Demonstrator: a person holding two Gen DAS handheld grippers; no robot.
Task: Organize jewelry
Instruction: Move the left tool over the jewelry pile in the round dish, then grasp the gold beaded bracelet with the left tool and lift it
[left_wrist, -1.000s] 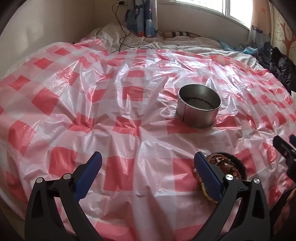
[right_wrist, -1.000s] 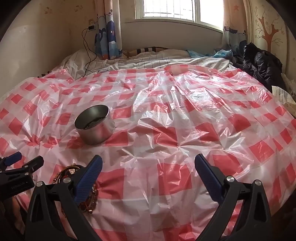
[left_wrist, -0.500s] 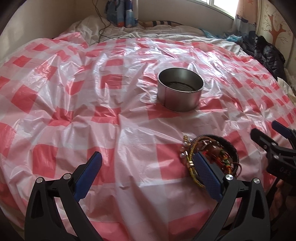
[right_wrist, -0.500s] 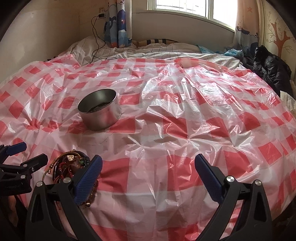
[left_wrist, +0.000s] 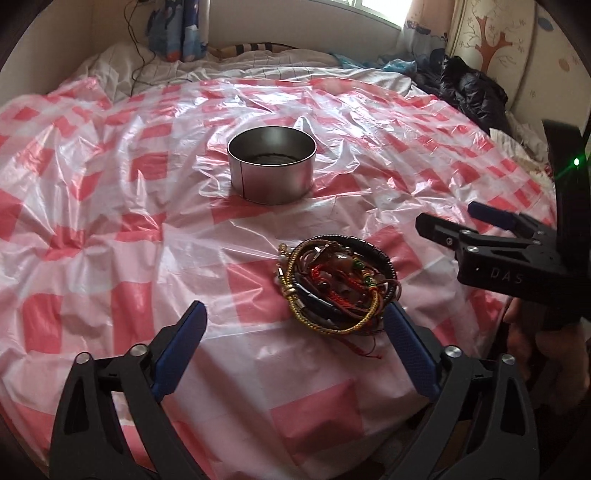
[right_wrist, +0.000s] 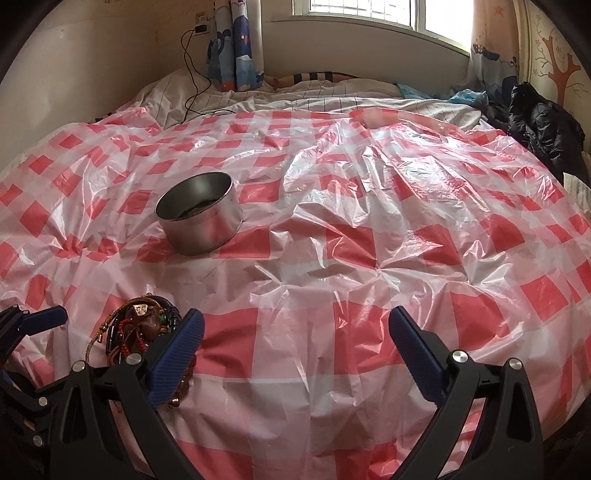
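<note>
Swinging toward the bracelet tangle (left_wrist: 334, 286), the left gripper (left_wrist: 295, 332) is now framing it just ahead of its right finger, jaws wide but closing, nothing clamped. Beyond sits the metal tin (left_wrist: 271, 168). Beside it, the right gripper (right_wrist: 295, 332) is hovering with jaws apart, empty.

A metal tin (right_wrist: 201, 214) stands on a red-and-white checked plastic sheet (right_wrist: 369, 229) covering a bed. Near left, a tangle of bracelets (right_wrist: 136, 328) lies partly behind the right gripper (right_wrist: 295, 347), its jaws apart; the tin's contents are unclear.
</note>
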